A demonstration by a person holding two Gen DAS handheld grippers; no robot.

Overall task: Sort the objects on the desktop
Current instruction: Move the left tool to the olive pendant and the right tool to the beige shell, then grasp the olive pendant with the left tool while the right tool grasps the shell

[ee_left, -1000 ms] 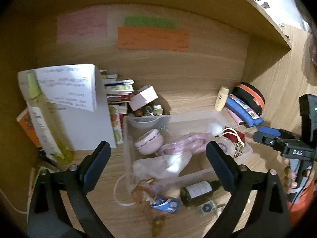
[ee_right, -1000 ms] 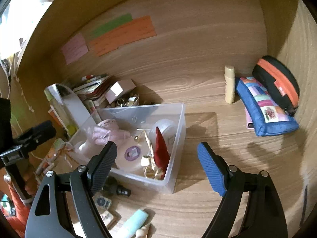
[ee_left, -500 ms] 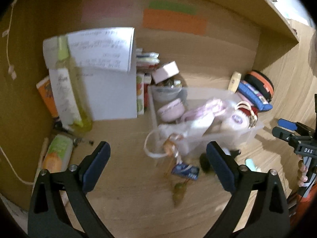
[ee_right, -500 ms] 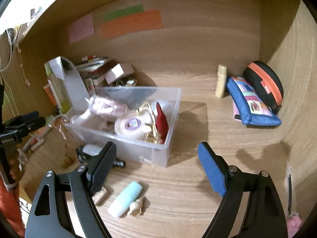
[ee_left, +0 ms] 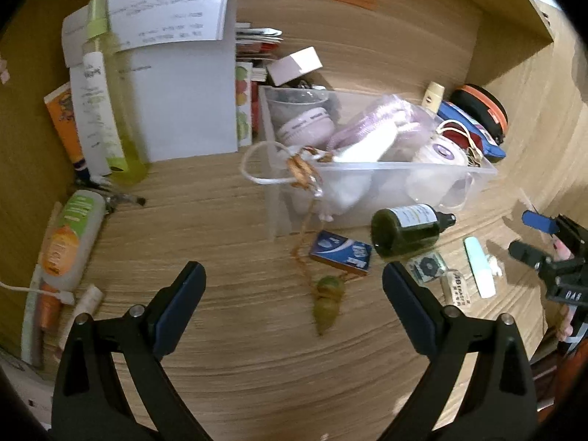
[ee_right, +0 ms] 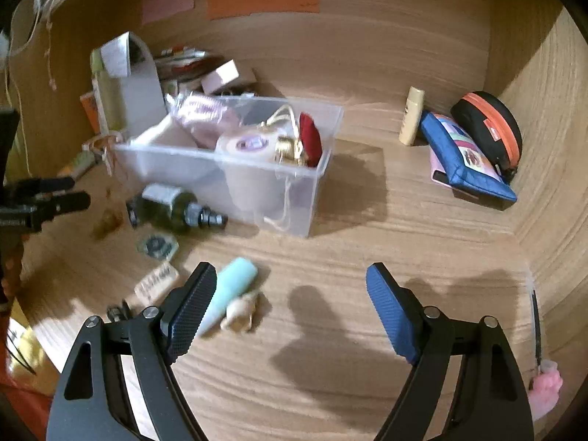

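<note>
Currently both grippers hang empty above the tabletop [ee_right: 367,220], left gripper [ee_left: 294,286] and right gripper [ee_right: 290,286] with fingers spread wide, so this reads as the choosing step before a pick. Loose items lie in front of the clear plastic bin [ee_right: 316,183]: dark green bottle [ee_left: 408,228], blue card box [ee_left: 340,251], mint tube [ee_right: 229,294] touching a small shell [ee_right: 240,310]. Next move likely calls for lowering the right fingers astride the tube.

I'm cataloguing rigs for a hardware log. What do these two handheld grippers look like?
Both have black frames with cut-out slots and silver screws. The left gripper carries dark navy finger pads. The right gripper has brighter blue, finely ribbed pads. No cables or sleeves show.
</note>
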